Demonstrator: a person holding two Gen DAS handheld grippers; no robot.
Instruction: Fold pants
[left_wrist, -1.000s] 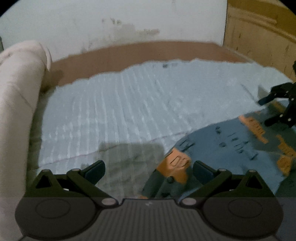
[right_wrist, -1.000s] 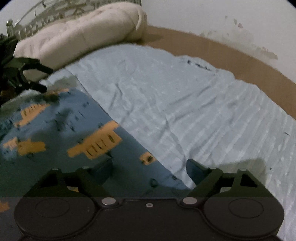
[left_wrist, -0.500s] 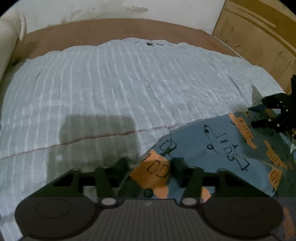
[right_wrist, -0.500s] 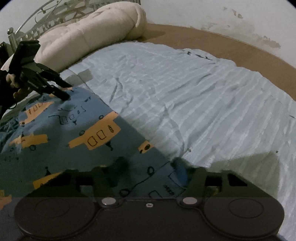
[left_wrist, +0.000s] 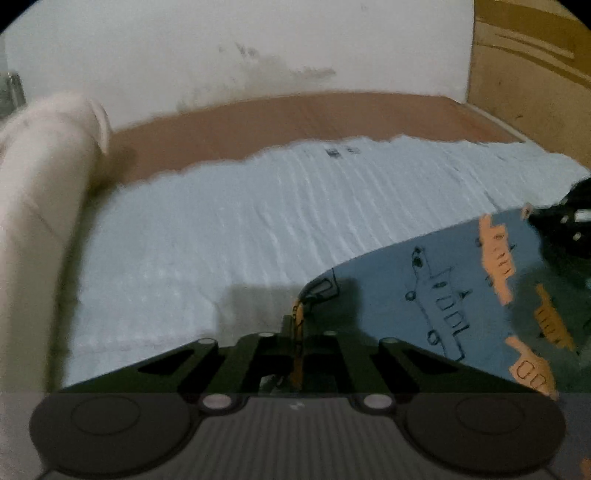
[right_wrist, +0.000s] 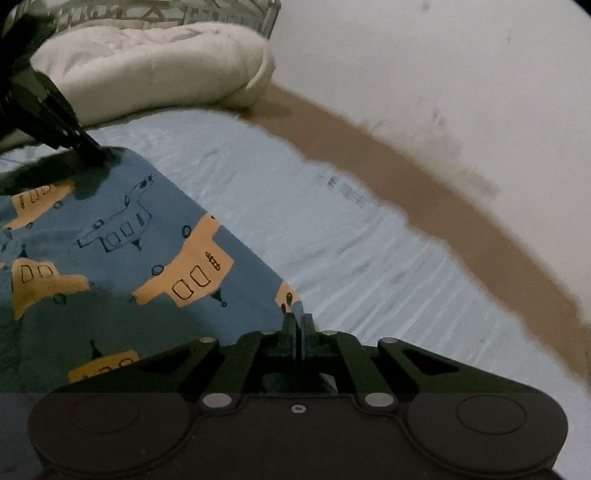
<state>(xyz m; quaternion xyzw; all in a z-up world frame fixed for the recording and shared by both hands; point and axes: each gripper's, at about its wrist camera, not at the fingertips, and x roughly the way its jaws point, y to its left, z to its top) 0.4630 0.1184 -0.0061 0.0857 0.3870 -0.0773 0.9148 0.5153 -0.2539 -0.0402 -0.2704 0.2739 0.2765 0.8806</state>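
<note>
Both views are a bit smeary, so the far edge of the sheet (left_wrist: 258, 229) and the marks on the wall (left_wrist: 280, 66) are hard to make out. The pants (right_wrist: 122, 251), blue with orange and outlined vehicle prints, lie on the sheet; their lower part is cut off by the frame and hidden behind the gripper bodies in both views.

The left gripper (left_wrist: 297, 332) is pinched closed on a corner of the pants, with an orange bit of cloth bunched between its fingers. The right gripper (right_wrist: 297, 325) is clamped tight too, its fingers pressed together on the pants' edge at another corner.

The top edge of the pants runs straight between the two corners. Beyond that edge the sheet is bare up to the brown mattress strip (right_wrist: 461, 229) along the wall. A cream pillow (right_wrist: 155, 70) sits at the sheet's end, well apart from the pants.
</note>
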